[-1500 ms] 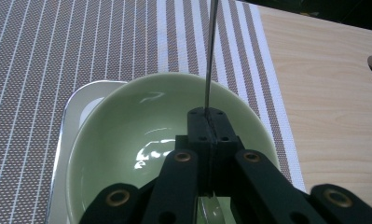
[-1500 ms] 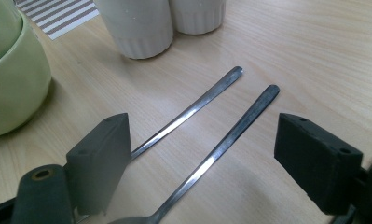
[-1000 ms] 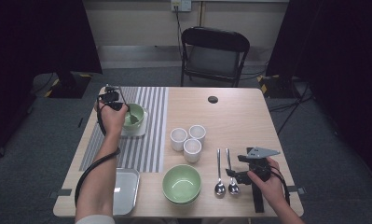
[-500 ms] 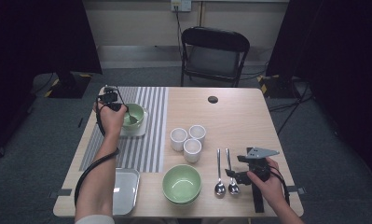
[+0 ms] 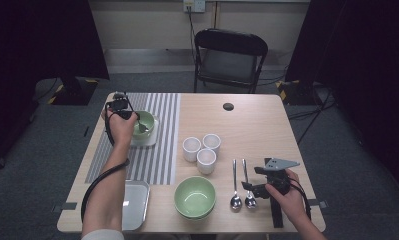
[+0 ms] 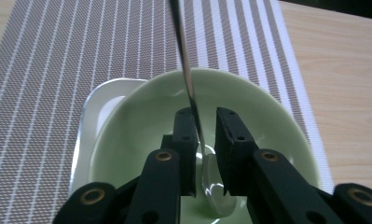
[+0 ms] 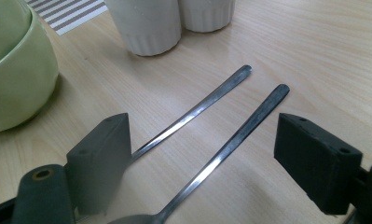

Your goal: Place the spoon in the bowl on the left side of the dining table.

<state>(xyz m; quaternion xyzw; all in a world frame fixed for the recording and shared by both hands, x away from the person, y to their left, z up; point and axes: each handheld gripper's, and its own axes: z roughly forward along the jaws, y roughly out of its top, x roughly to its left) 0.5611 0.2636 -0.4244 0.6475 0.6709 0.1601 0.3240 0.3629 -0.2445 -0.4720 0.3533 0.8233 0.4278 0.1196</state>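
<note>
Tool on our left hand (image 6: 203, 140) hangs over the pale green ceramic bowl (image 6: 267, 121), and its two black jaws have just been opening, so they now stand a little apart with the slim steel spoon (image 6: 189, 88) between them. In the left gripper view the handle leans against one pad while the other pad is clear of it, so we judge that the spoon is being let go, not gripped. Its scoop lies at the bottom of the bowl and the handle rises over the far rim; we think it was put this way so that it rests by itself and does not slide out.

The bowl sits in a white square dish (image 5: 152, 137), and the dish stands on the grey striped placemat (image 5: 159, 145), at the far left part of the light wooden surface (image 5: 257, 130).

Nearer to us, the right tool (image 7: 202, 154) waits low with its jaws wide open around the handle of one of two more steel spoons (image 7: 249, 119), which lie side by side. Probably it is placed there to take the next spoon. Beside them stand three white ribbed cups (image 5: 202, 148), a second green bowl (image 5: 195, 196) and a small metal tray (image 5: 135, 202).
</note>
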